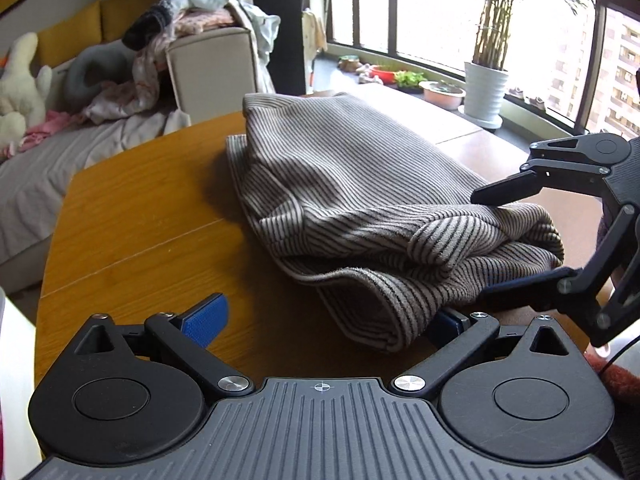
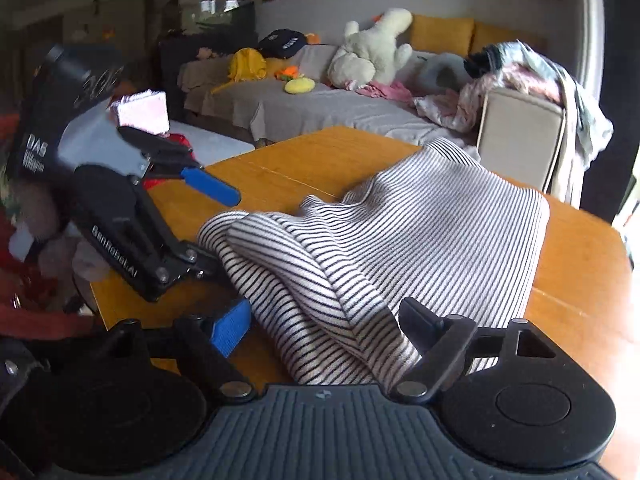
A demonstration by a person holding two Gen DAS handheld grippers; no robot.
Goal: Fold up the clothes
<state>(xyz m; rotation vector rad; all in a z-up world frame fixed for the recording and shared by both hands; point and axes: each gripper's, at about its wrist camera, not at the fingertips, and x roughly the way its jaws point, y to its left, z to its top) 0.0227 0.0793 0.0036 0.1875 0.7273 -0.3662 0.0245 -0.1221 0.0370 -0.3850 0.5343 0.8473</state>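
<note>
The left gripper (image 1: 326, 320) has its jaws spread wide: 1 blue pad (image 1: 206, 318) stands bare over the wood, while the other is tucked under the near folded corner of the striped garment (image 1: 360, 200), so cloth lies between the 2 fingers without being pinched. The right gripper (image 2: 324, 332) also has its jaws spread, with a fold of the same garment draped between them; its blue pad (image 2: 231, 327) sits just beside the cloth on 1 side and its black finger (image 2: 424, 322) presses against the fabric on the other. From the left wrist view, the right gripper (image 1: 532, 240) reaches in from the side, 1 finger above the bunched edge and 1 below it, apart from each other.

The garment, beige with thin dark stripes, lies in a loosely folded heap on the wooden counter (image 1: 140, 220), stretching away from both grippers toward the far edge. Its near end is rumpled in several layers.

Beyond the counter stands a sofa (image 2: 320, 108) with a white plush toy (image 2: 372, 52) and a pile of clothes (image 1: 192, 16) on its armrest. A potted plant (image 1: 486, 88) stands by the window.
</note>
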